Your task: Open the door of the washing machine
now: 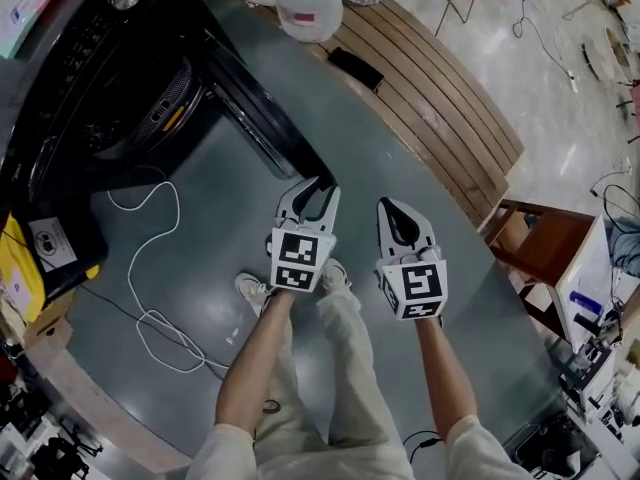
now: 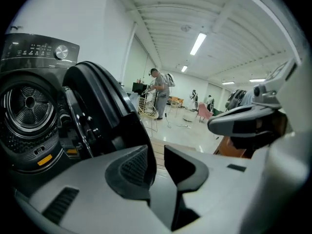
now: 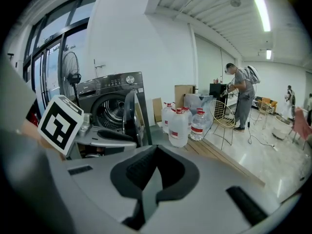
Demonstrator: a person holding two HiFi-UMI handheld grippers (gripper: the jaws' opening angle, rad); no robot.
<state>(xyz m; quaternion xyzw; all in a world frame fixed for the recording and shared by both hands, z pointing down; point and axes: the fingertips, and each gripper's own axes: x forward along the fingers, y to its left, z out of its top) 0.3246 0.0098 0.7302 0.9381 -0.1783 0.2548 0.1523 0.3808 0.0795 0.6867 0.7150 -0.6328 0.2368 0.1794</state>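
Note:
The dark washing machine (image 1: 110, 98) stands at the upper left of the head view, its round door (image 1: 255, 118) swung wide out over the grey floor. My left gripper (image 1: 318, 190) is right at the door's free edge, its jaws open by a narrow gap. In the left gripper view the door (image 2: 105, 106) rises just beyond the left gripper (image 2: 158, 152), and the drum (image 2: 29, 106) shows at the left. I cannot tell whether a pad touches the door. My right gripper (image 1: 398, 211) hangs beside it, shut and holding nothing. The right gripper (image 3: 155, 150) faces the machine (image 3: 109, 106).
Large water bottles (image 1: 305, 3) stand behind the machine by a slatted wooden platform (image 1: 430, 98). A white cable (image 1: 150, 268) loops over the floor at the left. A wooden stool (image 1: 540, 248) is at the right. A person (image 3: 239, 96) stands far off.

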